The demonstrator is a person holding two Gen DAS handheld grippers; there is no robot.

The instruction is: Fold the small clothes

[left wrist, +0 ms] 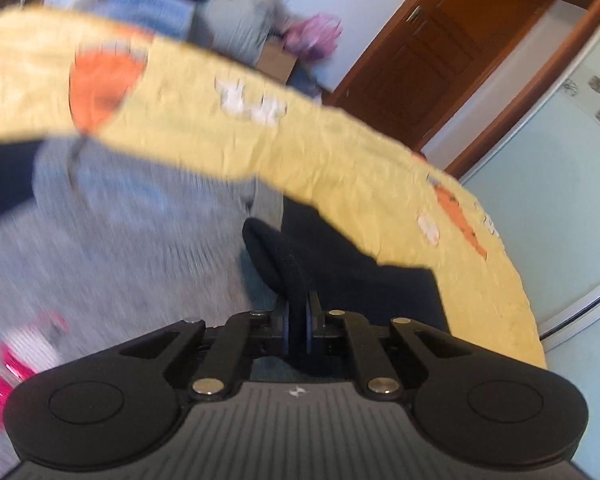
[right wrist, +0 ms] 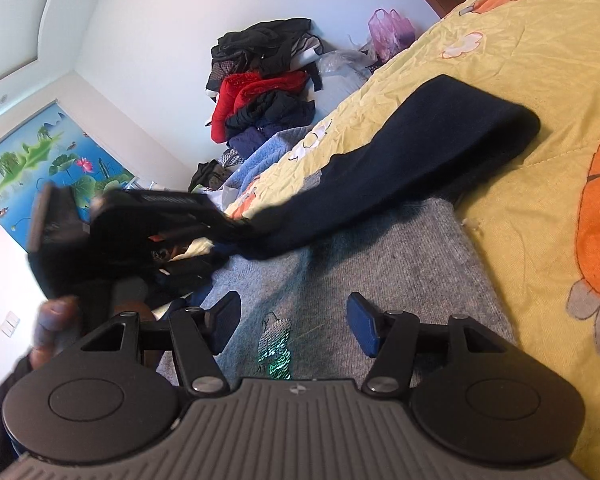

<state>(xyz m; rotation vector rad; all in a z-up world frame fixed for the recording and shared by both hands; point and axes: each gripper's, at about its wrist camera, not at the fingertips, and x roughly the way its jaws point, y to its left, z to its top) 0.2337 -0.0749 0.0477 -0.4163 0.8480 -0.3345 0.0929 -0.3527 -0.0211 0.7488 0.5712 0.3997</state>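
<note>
A dark navy garment stretches across the yellow bedspread and over a grey knit garment with a sequin patch. My left gripper is shut on one end of the navy garment and holds it lifted; it also shows in the right wrist view, blurred. My right gripper is open and empty, low over the grey garment near the sequin patch. The left wrist view is motion-blurred; the grey garment fills its left side.
A pile of red, black and blue clothes lies at the far end of the bed by the wall. A pink plastic bag sits beside it. A brown wooden door stands beyond the bed edge. A pink object shows at the left.
</note>
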